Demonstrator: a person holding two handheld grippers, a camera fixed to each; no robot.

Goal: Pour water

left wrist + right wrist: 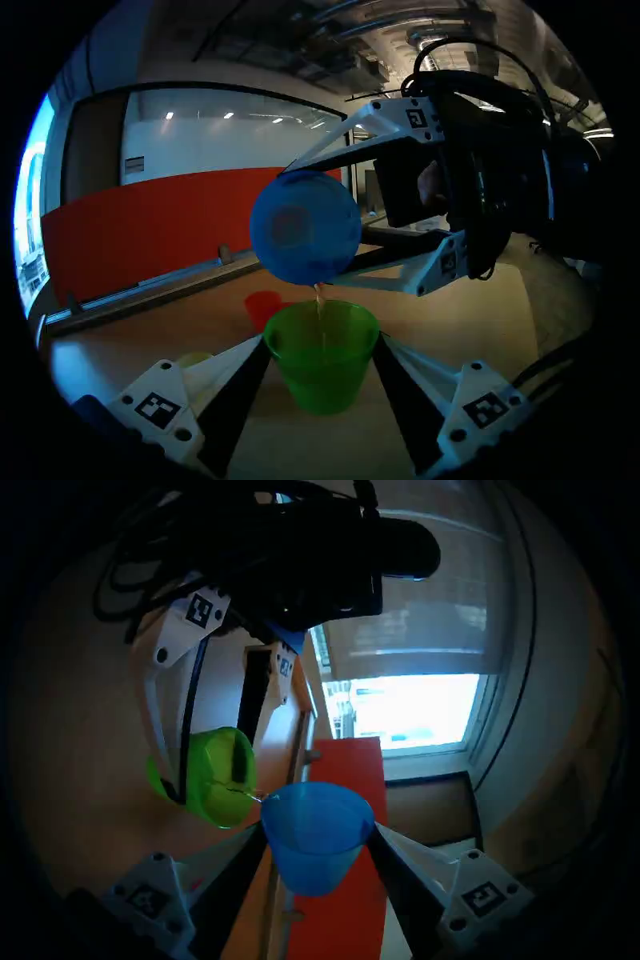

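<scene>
In the left gripper view my left gripper (322, 364) is shut on a green cup (322, 354), held upright above the wooden table. Over it hangs a blue cup (305, 226), tipped on its side, with my right gripper (340, 220) shut on it. A thin stream of water (320, 298) falls from the blue cup's rim into the green cup. In the right gripper view my right gripper (318, 844) grips the blue cup (316, 842), whose rim meets the rim of the green cup (212, 776), held by the left gripper (210, 756).
A red cup (262, 308) stands on the wooden table (448, 320) behind the green cup, and a yellowish object (193, 359) sits low at the left. A red wall panel (152, 224) and a window lie beyond the table's far edge.
</scene>
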